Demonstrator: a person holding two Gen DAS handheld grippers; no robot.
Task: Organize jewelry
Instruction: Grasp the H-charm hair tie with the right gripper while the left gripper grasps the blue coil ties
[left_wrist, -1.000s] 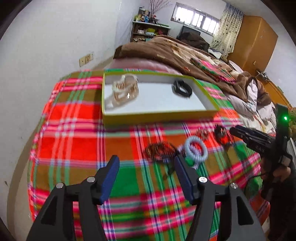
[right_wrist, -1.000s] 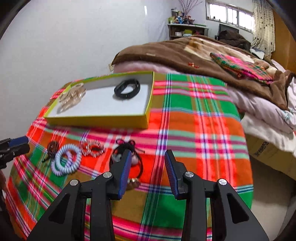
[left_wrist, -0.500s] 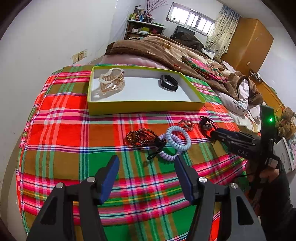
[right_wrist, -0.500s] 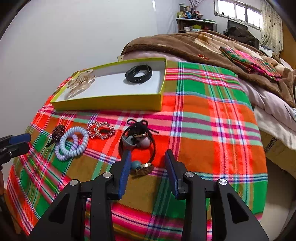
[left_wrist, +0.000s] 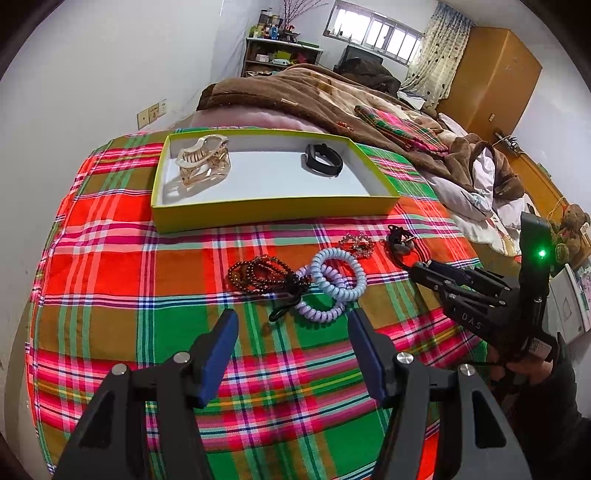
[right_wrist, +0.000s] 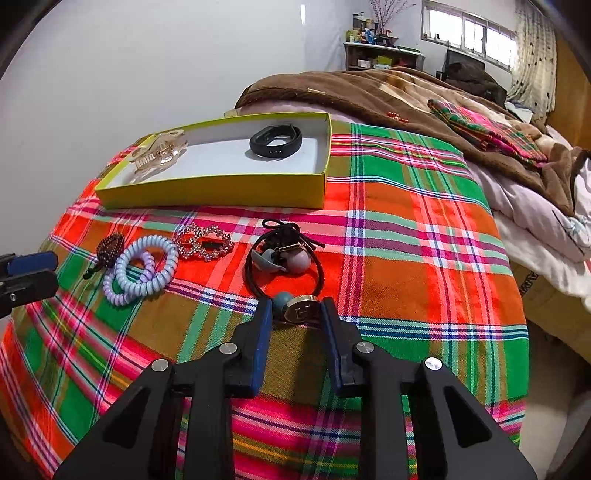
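Note:
My right gripper (right_wrist: 296, 308) is closing; its pads touch the teal bead and gold disc (right_wrist: 303, 313) of a black hair tie (right_wrist: 284, 258) lying on the plaid cloth. Left of the tie lie a rhinestone clip (right_wrist: 205, 242), pale coil hair ties (right_wrist: 146, 266) and a brown bead bracelet (right_wrist: 110, 247). My left gripper (left_wrist: 291, 321) hangs open over the cloth, just short of the coil ties (left_wrist: 338, 273) and bracelet (left_wrist: 258, 275). Behind them a yellow-green box (left_wrist: 273, 214) holds a clear claw clip (left_wrist: 201, 162) and a black band (left_wrist: 323, 160).
The plaid cloth (right_wrist: 406, 229) covers the end of a bed and drops off at the front and right edges. A brown blanket (right_wrist: 369, 88) is heaped behind the box. A white wall runs along the left. A person's hand (left_wrist: 532, 369) holds the right gripper.
My right gripper has come down and forward over the hair tie, and its jaws have narrowed around the bead and disc. The left gripper's jaws stay as wide as before.

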